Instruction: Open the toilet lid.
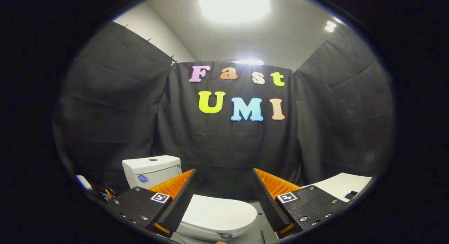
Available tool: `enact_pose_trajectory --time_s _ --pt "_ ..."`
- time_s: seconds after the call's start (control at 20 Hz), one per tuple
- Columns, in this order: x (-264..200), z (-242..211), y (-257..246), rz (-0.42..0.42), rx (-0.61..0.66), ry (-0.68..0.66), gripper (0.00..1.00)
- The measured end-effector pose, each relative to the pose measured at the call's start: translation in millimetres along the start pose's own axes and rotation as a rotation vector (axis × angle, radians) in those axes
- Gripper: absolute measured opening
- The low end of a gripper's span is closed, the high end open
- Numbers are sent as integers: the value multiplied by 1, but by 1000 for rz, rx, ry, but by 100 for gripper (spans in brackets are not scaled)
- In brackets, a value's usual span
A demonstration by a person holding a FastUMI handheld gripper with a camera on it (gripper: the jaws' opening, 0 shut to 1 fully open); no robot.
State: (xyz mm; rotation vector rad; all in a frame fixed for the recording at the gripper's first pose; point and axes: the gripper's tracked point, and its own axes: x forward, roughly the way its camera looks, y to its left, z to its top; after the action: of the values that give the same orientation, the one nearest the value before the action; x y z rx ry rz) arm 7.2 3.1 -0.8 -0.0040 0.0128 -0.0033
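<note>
At the bottom of the frame the gripper (222,198) hangs with fingers spread wide, holding nothing, seemingly lined up for the toilet lid (217,213), which lies closed between and below them. Behind, lower left, stands the cistern (151,170); a white counter (342,184) sits lower right.

The claw's (223,188) left finger (179,202) hides the toilet lid's (219,212) near-tank edge.

tool (223,193), black screwed mounts, square markers
</note>
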Motion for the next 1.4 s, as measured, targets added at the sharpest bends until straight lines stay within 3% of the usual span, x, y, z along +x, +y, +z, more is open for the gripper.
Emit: enact_pose_trajectory --time_s 0.25,0.45,0.65,1.0,1.4 --pt "3 -8 5 5 -5 -3 95" --pt "10 -21 4 -12 145 -28 95" --pt "9 -52 -5 -51 173 8 95" --pt "11 -115 -14 -129 337 58 94" --pt "9 -207 -40 -280 578 159 95"
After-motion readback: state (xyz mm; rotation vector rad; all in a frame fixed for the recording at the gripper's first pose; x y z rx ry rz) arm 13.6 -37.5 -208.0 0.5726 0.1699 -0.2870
